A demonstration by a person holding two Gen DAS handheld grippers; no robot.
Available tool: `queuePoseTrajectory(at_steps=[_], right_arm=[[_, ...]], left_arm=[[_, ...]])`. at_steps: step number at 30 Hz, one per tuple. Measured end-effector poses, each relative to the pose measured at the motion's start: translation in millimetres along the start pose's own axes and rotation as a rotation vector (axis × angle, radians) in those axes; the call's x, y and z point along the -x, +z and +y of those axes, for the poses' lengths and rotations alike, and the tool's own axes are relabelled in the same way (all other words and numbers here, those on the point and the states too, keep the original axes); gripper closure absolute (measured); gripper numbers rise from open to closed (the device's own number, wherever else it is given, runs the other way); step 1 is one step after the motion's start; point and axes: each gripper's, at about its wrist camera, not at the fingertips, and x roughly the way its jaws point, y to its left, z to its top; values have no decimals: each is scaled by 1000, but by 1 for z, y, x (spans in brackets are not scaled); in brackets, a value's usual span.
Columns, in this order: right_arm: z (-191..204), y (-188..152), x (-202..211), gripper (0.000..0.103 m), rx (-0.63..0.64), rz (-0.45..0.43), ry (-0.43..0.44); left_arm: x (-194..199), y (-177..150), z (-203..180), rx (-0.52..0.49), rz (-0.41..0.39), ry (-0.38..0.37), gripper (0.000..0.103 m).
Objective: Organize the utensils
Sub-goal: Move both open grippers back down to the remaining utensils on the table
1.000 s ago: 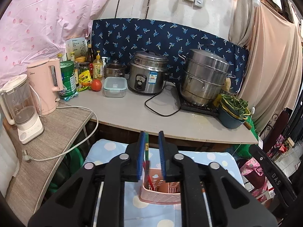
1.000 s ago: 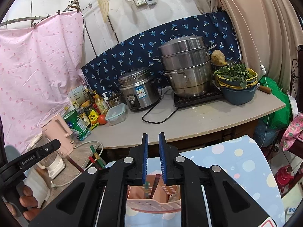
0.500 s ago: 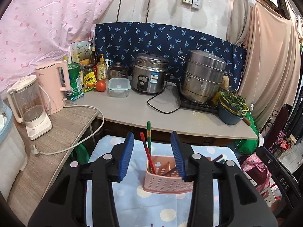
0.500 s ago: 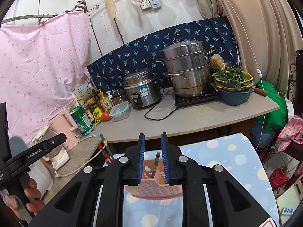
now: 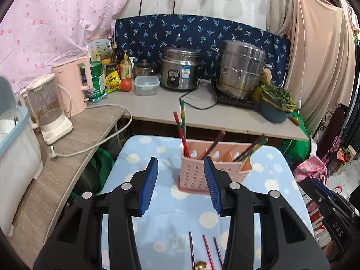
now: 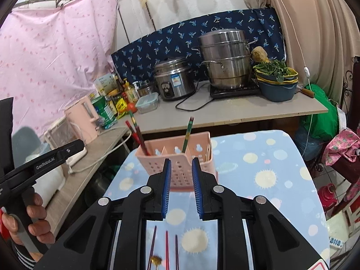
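A pink perforated utensil basket (image 5: 198,171) stands on the blue dotted cloth (image 5: 157,157); it also shows in the right wrist view (image 6: 180,157). Red and green chopsticks (image 5: 181,126) stand in its left compartment, more lean at the right (image 5: 252,146). One green chopstick (image 6: 187,135) stands in a middle compartment. Loose chopsticks (image 5: 205,252) lie on the cloth near me, also seen in the right wrist view (image 6: 166,245). My left gripper (image 5: 181,184) is open and empty, short of the basket. My right gripper (image 6: 181,186) is open and empty, just before the basket.
A grey counter (image 5: 202,110) behind holds a rice cooker (image 5: 181,72), a steel steamer pot (image 5: 240,69), a bowl of greens (image 5: 275,105) and bottles. A wooden side shelf (image 5: 67,157) on the left holds a pink kettle (image 5: 72,87) and a blender.
Both grippers opened and drew back from the basket. The left one let go of red and green chopsticks, the right one of a green chopstick; they now stand in the basket.
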Motion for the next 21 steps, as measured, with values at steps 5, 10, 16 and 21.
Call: queuePoseTrajectory(at_steps=[5, 10, 16, 21], right_arm=[[6, -27, 11, 79, 36, 38, -9], [9, -54, 19, 79, 56, 85, -7], [13, -100, 26, 79, 80, 155, -26], [13, -138, 29, 79, 98, 214, -47]], left_arm=[[5, -26, -2, -15, 36, 6, 63], [11, -51, -2, -24, 69, 11, 63], [14, -89, 2, -32, 133, 17, 63], [14, -123, 8, -42, 197, 33, 63]])
